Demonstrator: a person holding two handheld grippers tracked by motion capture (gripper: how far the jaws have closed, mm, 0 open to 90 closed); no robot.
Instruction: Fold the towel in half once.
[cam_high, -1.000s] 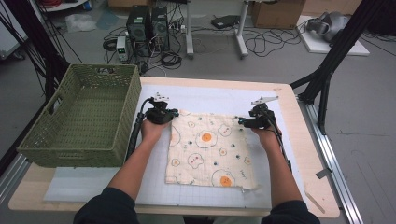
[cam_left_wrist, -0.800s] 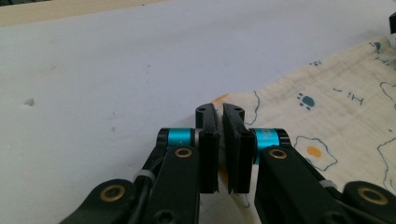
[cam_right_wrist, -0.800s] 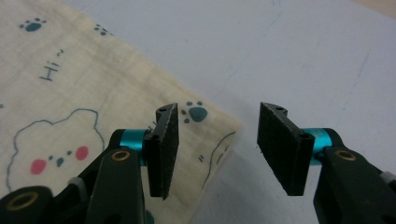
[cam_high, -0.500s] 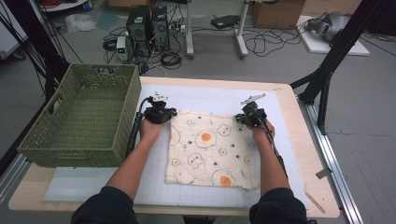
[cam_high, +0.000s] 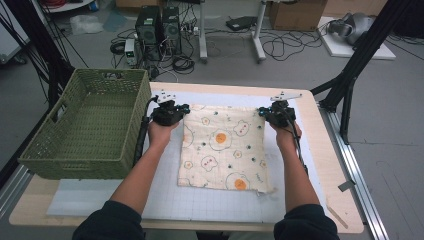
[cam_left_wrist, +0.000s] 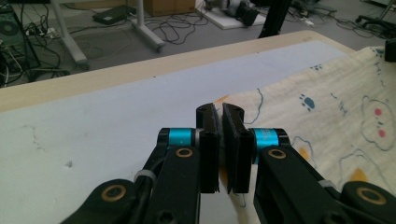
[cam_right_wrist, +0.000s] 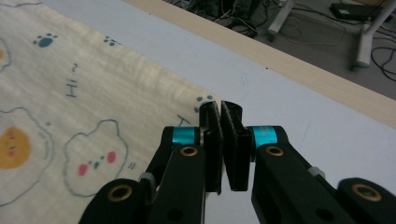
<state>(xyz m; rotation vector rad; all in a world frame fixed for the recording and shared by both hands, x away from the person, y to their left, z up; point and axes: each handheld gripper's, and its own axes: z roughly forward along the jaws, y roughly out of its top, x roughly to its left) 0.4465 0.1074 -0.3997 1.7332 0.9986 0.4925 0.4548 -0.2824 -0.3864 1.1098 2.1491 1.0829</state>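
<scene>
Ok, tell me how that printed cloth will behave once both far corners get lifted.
The cloth looks thin and wrinkled, so it will probably sag between the left gripper and right gripper. Likely light; its frayed near edge may drag.

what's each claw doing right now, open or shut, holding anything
left claw: shut on the cloth's far left corner.
right claw: shut on the cloth's far right corner.
</scene>
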